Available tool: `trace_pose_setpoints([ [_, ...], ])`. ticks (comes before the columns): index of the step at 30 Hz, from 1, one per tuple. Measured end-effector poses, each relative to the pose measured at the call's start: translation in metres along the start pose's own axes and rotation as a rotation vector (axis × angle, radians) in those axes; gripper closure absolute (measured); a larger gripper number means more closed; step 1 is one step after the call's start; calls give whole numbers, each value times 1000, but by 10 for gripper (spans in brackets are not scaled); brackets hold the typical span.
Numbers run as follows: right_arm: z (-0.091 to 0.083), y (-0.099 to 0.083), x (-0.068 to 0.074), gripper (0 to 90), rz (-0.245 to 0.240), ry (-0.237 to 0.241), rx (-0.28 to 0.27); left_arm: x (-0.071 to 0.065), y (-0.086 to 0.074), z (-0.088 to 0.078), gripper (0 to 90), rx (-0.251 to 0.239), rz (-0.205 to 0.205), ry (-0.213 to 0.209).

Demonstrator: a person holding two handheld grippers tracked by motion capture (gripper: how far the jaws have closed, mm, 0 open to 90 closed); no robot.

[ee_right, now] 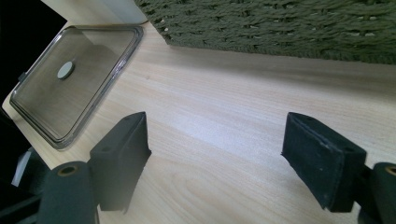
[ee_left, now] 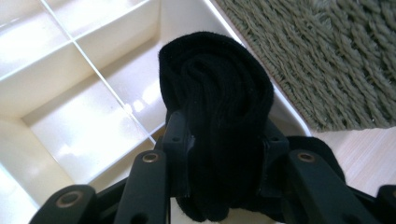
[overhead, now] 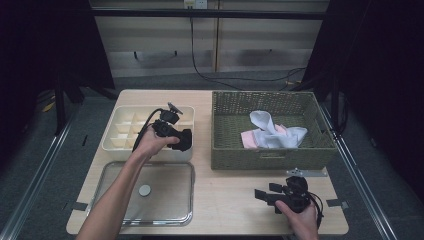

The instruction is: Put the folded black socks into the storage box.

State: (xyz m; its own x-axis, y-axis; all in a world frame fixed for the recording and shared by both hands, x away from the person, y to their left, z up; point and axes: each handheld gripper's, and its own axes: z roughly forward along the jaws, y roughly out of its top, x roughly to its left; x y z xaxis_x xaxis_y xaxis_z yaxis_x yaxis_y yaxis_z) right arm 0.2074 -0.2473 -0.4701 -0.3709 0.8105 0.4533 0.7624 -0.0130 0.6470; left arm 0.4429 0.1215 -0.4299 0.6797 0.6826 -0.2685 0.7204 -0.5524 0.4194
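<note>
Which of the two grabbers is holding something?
The left gripper, over the cream plastic divider box. Its fingers pinch a rolled black sock. The right gripper has open fingers with nothing between them, above the wooden table.

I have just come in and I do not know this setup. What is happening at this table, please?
A person works with a tool in each hand. The left tool holds a rolled black sock over the cream divided organizer box, near its corner beside the green woven basket. The right tool is open and holds nothing, low over the wooden table. White and pink clothes lie in the basket. The box's clear lid lies on the table.
</note>
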Motion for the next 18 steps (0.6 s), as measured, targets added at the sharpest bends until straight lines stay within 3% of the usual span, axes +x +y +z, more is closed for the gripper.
trace_pose_setpoints([
  [7, 0, 0, 0, 225, -3, 1, -6, -4, -5, 5, 645, -7, 8, 23],
  [12, 2, 0, 1, 225, -2, 0, 0, -9, -9, 14, 649, 12, 41, 55],
  [16, -1, 2, 2, 228, -8, 0, -31, -6, -12, 13, 648, -7, 29, 35],
  [18, 0, 1, 1, 225, 0, 0, -22, -8, -13, 13, 642, -21, 24, 52],
])
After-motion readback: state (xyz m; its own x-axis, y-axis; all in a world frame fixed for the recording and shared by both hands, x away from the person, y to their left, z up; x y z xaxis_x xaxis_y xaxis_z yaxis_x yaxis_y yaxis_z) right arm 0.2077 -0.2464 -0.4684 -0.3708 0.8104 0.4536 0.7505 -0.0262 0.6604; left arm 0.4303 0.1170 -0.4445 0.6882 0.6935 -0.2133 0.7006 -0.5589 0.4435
